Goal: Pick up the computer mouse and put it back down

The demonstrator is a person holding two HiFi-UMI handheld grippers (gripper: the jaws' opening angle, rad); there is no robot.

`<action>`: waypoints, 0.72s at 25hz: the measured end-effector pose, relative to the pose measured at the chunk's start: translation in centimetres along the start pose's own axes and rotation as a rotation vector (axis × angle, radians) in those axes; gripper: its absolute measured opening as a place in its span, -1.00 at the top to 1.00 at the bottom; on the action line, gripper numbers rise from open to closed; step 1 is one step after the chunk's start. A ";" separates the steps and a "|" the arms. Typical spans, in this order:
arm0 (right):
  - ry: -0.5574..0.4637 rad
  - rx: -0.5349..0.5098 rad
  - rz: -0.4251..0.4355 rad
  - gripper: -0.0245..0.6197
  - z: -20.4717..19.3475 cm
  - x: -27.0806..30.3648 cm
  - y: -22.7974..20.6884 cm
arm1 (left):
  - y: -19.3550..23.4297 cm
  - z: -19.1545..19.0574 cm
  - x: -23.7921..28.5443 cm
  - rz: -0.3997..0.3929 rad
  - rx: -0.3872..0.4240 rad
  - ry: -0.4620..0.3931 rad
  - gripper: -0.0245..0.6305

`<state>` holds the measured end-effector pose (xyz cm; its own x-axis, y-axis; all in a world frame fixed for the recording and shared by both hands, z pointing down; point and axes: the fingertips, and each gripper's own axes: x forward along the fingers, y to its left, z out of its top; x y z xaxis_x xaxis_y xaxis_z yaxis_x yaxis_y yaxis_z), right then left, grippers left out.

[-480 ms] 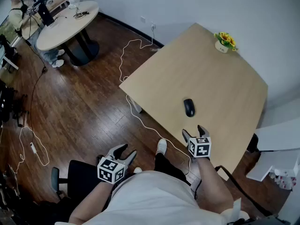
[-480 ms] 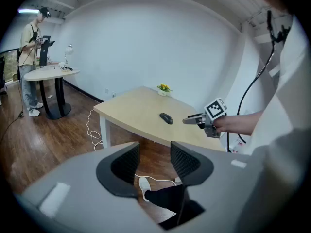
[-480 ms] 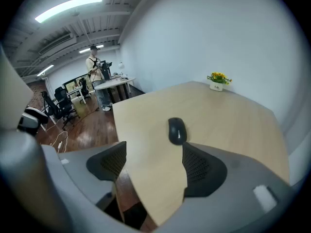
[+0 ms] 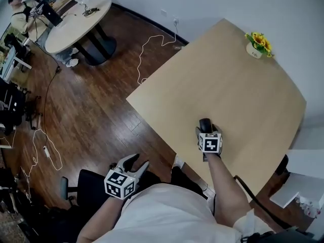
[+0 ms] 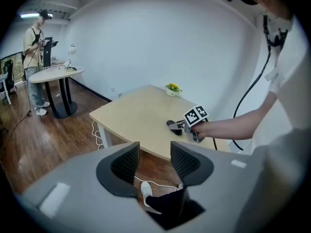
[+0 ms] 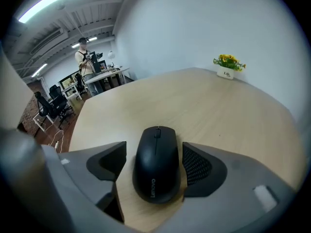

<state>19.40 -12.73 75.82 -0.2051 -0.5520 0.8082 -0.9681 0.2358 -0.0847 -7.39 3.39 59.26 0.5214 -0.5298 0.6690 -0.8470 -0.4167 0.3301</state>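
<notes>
A black computer mouse [image 6: 156, 161] lies flat on the light wooden table [image 4: 243, 85], near its front edge. My right gripper [image 6: 154, 155] straddles it, open: a strip of table shows between the left jaw and the mouse, and the right pad stands very close to its side. In the head view only the mouse's far end [image 4: 204, 122] peeks past the right gripper [image 4: 205, 128] and its marker cube. My left gripper [image 4: 135, 162] hangs open and empty by my lap, off the table. From the left gripper view, the left gripper [image 5: 153, 157] looks toward the mouse [image 5: 173, 126].
A small pot of yellow flowers [image 4: 258, 43] stands at the table's far corner. A white cable [image 4: 152, 47] trails over the wooden floor. A round table [image 4: 76, 19] with a person beside it stands at the far left. A black office chair [image 4: 81, 184] is below me.
My right gripper has moved forward over the table edge and now has its jaws on either side of the mouse. The left gripper has stayed by my lap.
</notes>
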 end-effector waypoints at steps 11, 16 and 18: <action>-0.002 -0.034 -0.019 0.02 -0.6 1.1 0.5 | 1.8 2.6 1.3 -0.003 0.027 0.023 0.37; 0.013 -0.014 -0.024 0.03 -0.7 0.5 0.2 | 2.3 4.5 1.6 -0.040 0.063 -0.002 0.37; -0.001 0.004 -0.014 0.03 -0.3 -0.9 0.4 | 2.5 4.9 1.5 -0.052 0.070 -0.009 0.37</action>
<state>19.20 -11.87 75.28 -0.1919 -0.5562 0.8086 -0.9714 0.2252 -0.0756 -8.25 -2.06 57.79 0.5656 -0.5122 0.6463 -0.8095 -0.4944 0.3166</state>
